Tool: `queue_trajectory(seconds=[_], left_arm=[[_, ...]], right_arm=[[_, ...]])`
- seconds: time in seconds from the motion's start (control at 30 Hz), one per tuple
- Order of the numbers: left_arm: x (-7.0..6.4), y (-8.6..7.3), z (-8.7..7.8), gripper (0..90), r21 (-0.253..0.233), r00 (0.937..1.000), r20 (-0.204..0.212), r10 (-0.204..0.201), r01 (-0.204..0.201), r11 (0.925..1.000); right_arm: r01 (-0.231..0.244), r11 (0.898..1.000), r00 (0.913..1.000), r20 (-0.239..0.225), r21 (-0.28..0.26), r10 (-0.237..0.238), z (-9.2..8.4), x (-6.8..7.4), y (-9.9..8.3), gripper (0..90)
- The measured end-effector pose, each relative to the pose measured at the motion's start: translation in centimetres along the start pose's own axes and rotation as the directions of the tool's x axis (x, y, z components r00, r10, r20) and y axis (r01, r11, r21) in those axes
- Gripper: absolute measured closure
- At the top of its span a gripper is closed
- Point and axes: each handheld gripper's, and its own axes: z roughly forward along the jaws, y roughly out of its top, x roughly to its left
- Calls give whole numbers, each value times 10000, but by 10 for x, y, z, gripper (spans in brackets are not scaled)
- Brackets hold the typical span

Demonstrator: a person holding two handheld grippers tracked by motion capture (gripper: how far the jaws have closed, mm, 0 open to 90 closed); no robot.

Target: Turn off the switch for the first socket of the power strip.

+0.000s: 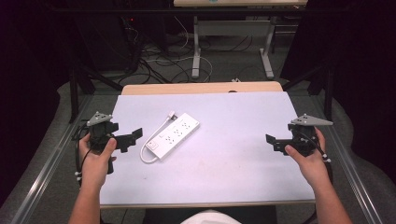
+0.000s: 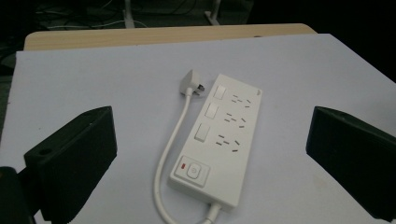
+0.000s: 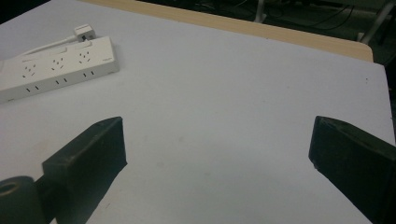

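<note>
Both my tools, left tool (image 1: 134, 137) and right tool (image 1: 273, 142), are spread wide with nothing held; that power strip (image 2: 218, 140) looks rigid, light, slick plastic, so I'd pinch it across its narrow sides.

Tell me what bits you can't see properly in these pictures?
- Power strip: near end and cord loop cut off by the left gripper view's bottom edge.
- Power strip's left end: cut off by the right gripper view's left edge.
- Plug: prongs too small in the high view.

white pwr strip (image 1: 173, 135), cord (image 1: 154, 140), table (image 1: 243, 163)
</note>
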Motion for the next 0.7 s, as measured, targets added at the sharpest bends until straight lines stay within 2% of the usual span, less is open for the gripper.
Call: queue_trajectory(seconds=[0.27, 0.4, 0.43, 0.47, 0.7], left_arm=[[18, -10, -8, 22, -201, 9988, -239, -430, 425, 9989], [27, -16, -10, 22, -344, 9975, -390, -590, 577, 9977], [30, -17, -11, 22, -242, 9972, -418, -621, 611, 9978], [32, -19, -11, 23, -319, 9966, -468, -681, 667, 9973], [43, -30, -8, 24, -188, 9943, -575, -902, 892, 9958]], right_arm=[[94, 9999, 9999, -82, 79, -94, 0, -2, -1, 0], [-35, 9999, 9999, -152, 135, 37, 1, -2, -1, 0], [69, 9999, 9999, -110, 137, -67, 1, -3, -2, 0], [-65, 9999, 9999, -97, 148, 66, 2, -3, -2, 0], [-42, 9998, 10000, 66, 202, 41, 6, -8, -5, 0]])
